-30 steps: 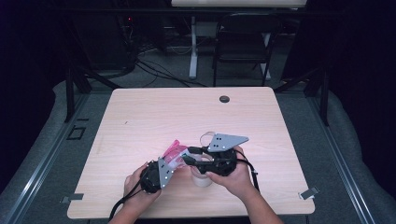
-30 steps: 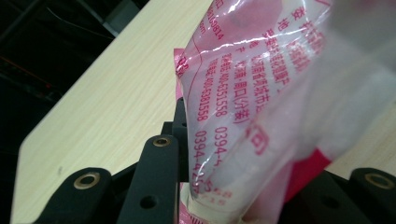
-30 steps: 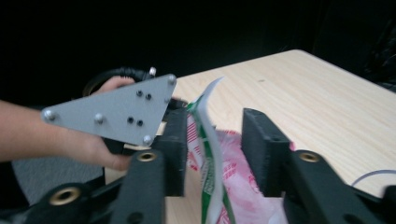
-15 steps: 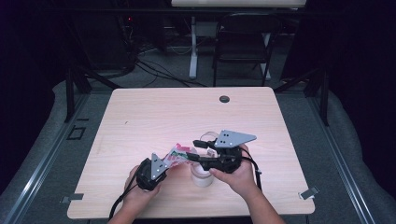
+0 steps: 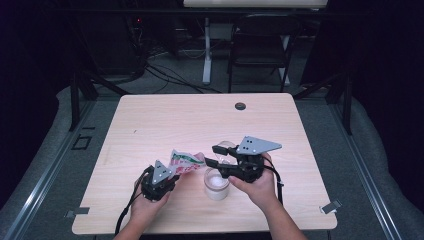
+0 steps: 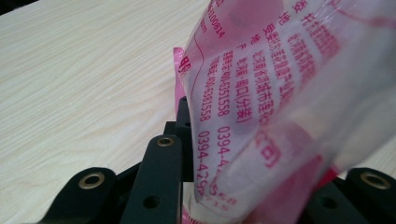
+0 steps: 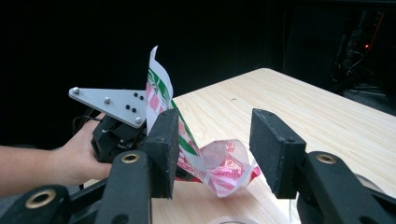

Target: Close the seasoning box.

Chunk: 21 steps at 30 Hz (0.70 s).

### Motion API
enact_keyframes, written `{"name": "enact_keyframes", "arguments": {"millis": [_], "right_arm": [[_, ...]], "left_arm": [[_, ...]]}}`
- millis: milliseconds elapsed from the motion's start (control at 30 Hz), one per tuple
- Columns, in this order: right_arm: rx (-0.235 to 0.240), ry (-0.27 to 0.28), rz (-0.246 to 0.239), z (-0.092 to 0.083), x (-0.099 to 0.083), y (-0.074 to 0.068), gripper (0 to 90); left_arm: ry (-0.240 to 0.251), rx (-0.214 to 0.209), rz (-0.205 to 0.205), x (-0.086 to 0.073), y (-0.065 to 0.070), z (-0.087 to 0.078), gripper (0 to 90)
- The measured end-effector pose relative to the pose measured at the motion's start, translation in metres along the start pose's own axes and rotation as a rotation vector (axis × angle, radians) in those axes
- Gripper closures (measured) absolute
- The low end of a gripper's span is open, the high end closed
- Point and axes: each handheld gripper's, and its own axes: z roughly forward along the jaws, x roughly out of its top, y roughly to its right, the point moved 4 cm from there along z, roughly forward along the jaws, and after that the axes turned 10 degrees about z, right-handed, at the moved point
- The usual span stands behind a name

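With its jaws clamped on one end of the pink printed bag (image 5: pixel 185 161), the left gripper (image 5: pixel 159 181) holds it off the table (image 5: pixel 150 125), tilted toward the clear cup (image 5: pixel 217 184), likely so the contents can be tipped in. The right gripper (image 5: pixel 216 156) hovers above the cup with jaws apart and empty, the bag's free end just beside them, probably ready to pinch it.

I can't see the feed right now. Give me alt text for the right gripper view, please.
The right gripper is open, its two black jaws framing a crinkled pink, white and green printed plastic bag that hangs above the pale wooden table. Beyond it, the left gripper, held in a hand, pinches the bag's upper part.
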Motion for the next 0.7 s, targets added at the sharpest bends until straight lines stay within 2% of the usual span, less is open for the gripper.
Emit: {"name": "enact_keyframes", "arguments": {"millis": [200,267,367,467,533,700], "right_arm": [[-0.010,0.011,0.005,-0.004,0.002,0.003,52.7],[-0.014,0.017,0.011,-0.006,0.003,0.004,52.8],[-0.019,0.019,0.011,-0.007,0.003,0.006,52.8],[-0.025,0.026,0.014,-0.008,0.003,0.007,52.8],[-0.026,0.027,0.016,-0.008,0.003,0.007,52.8],[-0.030,0.021,0.019,-0.007,0.002,0.009,52.8]], "left_arm": [[0.017,0.027,-0.047,-0.001,-0.012,-0.006,75.6],[0.033,0.045,-0.093,-0.003,-0.021,-0.012,75.6],[0.039,0.061,-0.126,-0.005,-0.031,-0.018,75.6],[0.041,0.081,-0.141,-0.008,-0.038,-0.022,75.5],[0.037,0.111,-0.157,-0.011,-0.049,-0.029,75.5],[0.037,0.147,-0.203,-0.018,-0.064,-0.037,75.4]]}}
